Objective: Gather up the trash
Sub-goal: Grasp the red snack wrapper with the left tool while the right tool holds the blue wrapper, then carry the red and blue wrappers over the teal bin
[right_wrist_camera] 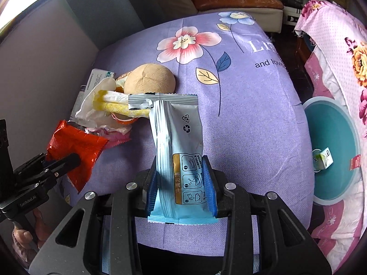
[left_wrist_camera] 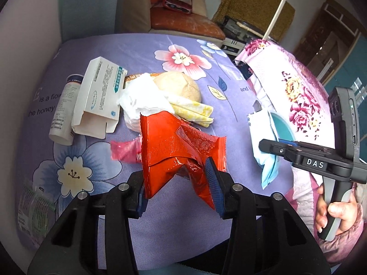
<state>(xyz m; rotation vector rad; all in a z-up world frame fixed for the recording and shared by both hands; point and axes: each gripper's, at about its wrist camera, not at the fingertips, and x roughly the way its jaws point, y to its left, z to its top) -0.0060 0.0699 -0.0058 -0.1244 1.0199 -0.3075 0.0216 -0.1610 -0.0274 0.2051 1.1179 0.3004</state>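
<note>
The left gripper [left_wrist_camera: 179, 183] pinches a crumpled red foil wrapper [left_wrist_camera: 169, 146] between its blue-padded jaws, the wrapper lifted clear of the purple floral bedcover [left_wrist_camera: 229, 105]. The right gripper [right_wrist_camera: 181, 183] has its jaws pressed against the sides of a silver and light-blue sachet [right_wrist_camera: 181, 151], which stands upright between the pads with its printed panel facing the camera.

The one container for the trash is a teal round bin [right_wrist_camera: 330, 183], standing beside the bed at the right, below the edge of the pink rose-patterned quilt [right_wrist_camera: 339, 52]. Inside it, against the left wall, lies a small white and green carton [right_wrist_camera: 323, 160]; a red label sits on the inner wall at the right. In the left wrist view only a slice of the bin's rim shows behind the sachet.

More trash lies in a heap on the bedcover: an opened white medicine box [left_wrist_camera: 98, 98] with its end flaps hanging loose and nothing visible inside, leaning on a white tube [left_wrist_camera: 65, 110]; crumpled white tissue [left_wrist_camera: 144, 100]; a tan husked coconut [left_wrist_camera: 181, 87]; yellow and white folded packets [left_wrist_camera: 195, 112]; and a pink wrapper [left_wrist_camera: 125, 151] just beside the red one. A clear plastic packet with green print [left_wrist_camera: 36, 210] lies apart at the near left edge.

A hand [left_wrist_camera: 332, 213] grips the handle of the right gripper.
</note>
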